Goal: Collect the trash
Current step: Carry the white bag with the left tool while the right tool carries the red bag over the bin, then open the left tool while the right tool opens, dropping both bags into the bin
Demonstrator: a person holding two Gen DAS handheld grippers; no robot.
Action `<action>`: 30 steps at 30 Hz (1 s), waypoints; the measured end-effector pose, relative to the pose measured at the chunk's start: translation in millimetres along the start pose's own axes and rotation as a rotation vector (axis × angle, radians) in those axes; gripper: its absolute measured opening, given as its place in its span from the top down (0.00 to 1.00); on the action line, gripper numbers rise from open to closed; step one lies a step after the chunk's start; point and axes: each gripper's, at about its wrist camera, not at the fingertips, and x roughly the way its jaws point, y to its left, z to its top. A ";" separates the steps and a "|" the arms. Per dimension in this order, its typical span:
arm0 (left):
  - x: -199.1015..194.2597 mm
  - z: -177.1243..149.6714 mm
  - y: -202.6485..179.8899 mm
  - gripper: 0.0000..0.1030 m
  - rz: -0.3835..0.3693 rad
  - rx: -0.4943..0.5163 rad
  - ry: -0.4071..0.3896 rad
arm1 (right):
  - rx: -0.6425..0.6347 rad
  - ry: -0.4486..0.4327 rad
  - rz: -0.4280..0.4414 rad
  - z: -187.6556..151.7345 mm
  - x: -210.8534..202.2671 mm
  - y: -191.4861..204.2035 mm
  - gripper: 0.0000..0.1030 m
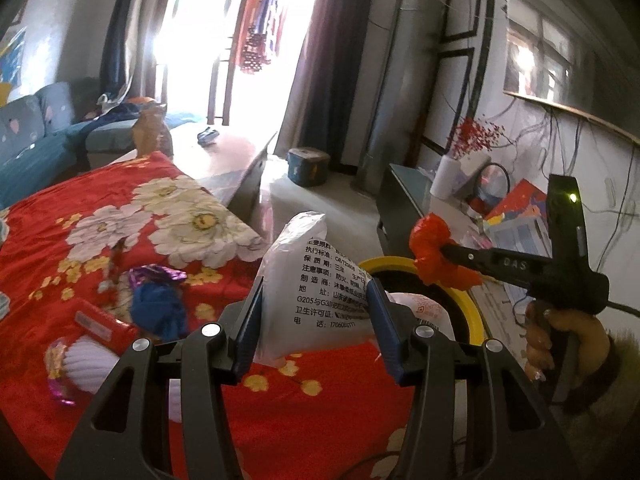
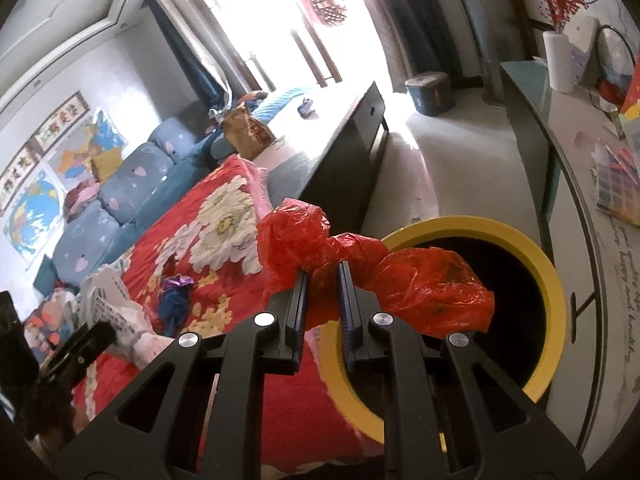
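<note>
Right gripper [image 2: 322, 280], clamped on the red bag [image 2: 360, 264], has the yellow bin [image 2: 552, 276] just below-right; left gripper [image 1: 316, 300] (pinching the white wrapper [image 1: 312, 276]) hangs nearer the blanket

**poster1:** so how is the left gripper [image 1: 316, 300] being held rn? The jaws are seen spread fairly wide, with a white printed bag [image 1: 312, 280] pinched between the blue pads [image 1: 380, 320].

**poster2:** yep, and the right gripper [image 2: 323, 292] is kept nearly closed, clamped on a crumpled red plastic bag [image 2: 360, 272]. In the left wrist view its handle is wrapped by the right hand [image 1: 560, 332], and it's pointed across toward the left.
</note>
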 end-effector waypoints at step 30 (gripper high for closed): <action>83.8 -16.9 -71.5 0.53 -0.092 0.122 0.111 | 0.152 0.007 -0.060 -4.4 8.5 -55.5 0.89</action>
